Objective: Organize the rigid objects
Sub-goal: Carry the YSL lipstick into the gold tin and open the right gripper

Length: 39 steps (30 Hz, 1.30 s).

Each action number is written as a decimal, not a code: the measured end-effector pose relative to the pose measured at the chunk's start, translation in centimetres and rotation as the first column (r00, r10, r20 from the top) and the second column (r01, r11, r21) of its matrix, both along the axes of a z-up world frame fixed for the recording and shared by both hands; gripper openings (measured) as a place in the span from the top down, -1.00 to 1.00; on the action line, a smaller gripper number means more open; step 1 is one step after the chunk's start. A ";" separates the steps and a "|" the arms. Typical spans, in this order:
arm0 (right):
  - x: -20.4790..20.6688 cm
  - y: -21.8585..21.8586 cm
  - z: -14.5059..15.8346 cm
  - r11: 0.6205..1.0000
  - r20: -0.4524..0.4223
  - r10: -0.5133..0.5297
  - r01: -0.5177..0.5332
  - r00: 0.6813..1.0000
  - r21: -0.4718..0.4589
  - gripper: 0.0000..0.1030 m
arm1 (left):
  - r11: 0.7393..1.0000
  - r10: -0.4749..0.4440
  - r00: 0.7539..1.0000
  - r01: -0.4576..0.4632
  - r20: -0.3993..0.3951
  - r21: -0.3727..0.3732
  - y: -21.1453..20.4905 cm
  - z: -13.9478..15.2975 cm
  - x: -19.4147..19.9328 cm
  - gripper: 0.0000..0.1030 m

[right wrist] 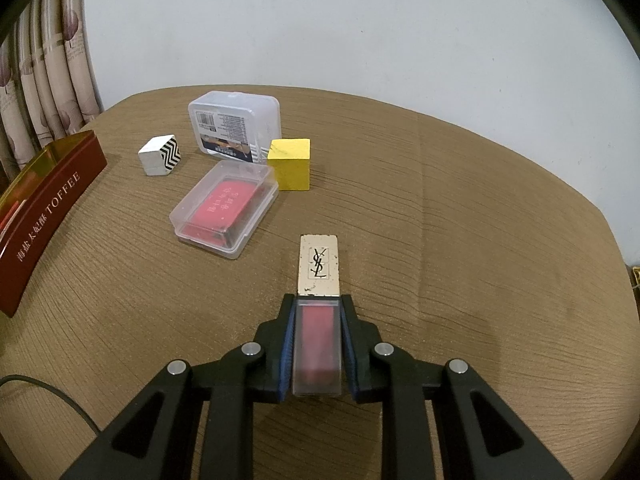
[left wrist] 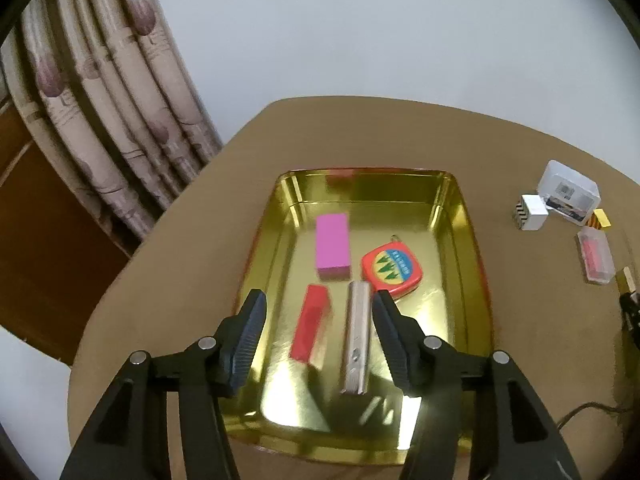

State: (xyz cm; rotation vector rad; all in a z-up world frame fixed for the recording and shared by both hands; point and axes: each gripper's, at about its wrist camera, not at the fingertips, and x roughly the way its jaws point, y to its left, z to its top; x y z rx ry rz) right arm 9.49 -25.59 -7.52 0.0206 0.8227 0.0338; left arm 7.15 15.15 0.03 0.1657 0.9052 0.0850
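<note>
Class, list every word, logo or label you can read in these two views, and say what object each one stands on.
"TOFFEE", after Chinese characters: red side of the tin tray.
"YSL" monogram: gold cap of the lip gloss tube gripped in the right tool.
Red case in the clear box: Chinese characters, not legible.
Larger plastic box: barcode and small print, unreadable.
Tape measure: label blurred.

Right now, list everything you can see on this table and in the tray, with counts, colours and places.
tray: 1, gold inside, red outside, on table
pink block: 1, in tray
red block: 1, in tray
silver bar: 1, in tray
tape measure: 1, orange-red, in tray
zigzag cube: 1, black-white, on table
yellow block: 1, on table
clear boxes: 2, labelled, red-filled, on table
lip gloss: 1, gold cap, red, in right gripper
table: 1, brown
left gripper: open, over tray
right gripper: shut on lip gloss
</note>
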 end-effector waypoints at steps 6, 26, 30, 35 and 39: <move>0.1 0.3 0.1 1.000 0.000 0.000 0.000 1.000 -0.018 0.59 | 0.999 0.024 1.000 -0.023 -0.010 0.028 0.6 -1.2 0.0 -0.11; 0.2 7.1 6.0 0.995 0.037 0.077 -0.079 0.996 0.056 0.60 | 0.988 0.138 0.990 -0.137 -0.001 -0.064 4.2 -0.5 1.0 -0.47; 0.3 11.4 7.7 0.982 0.062 0.179 -0.182 0.982 0.056 0.60 | 0.987 0.145 0.989 -0.145 -0.003 -0.071 4.5 -0.5 1.1 -0.48; 0.5 17.2 9.2 0.952 0.078 0.296 -0.301 0.952 0.061 0.60 | 0.978 0.181 0.983 -0.181 -0.008 -0.107 5.9 -0.3 1.4 -0.50; 0.1 21.2 10.5 0.916 0.088 0.386 -0.393 0.918 0.077 0.60 | 0.965 0.227 0.974 -0.226 -0.009 -0.132 7.3 -0.2 1.6 -0.51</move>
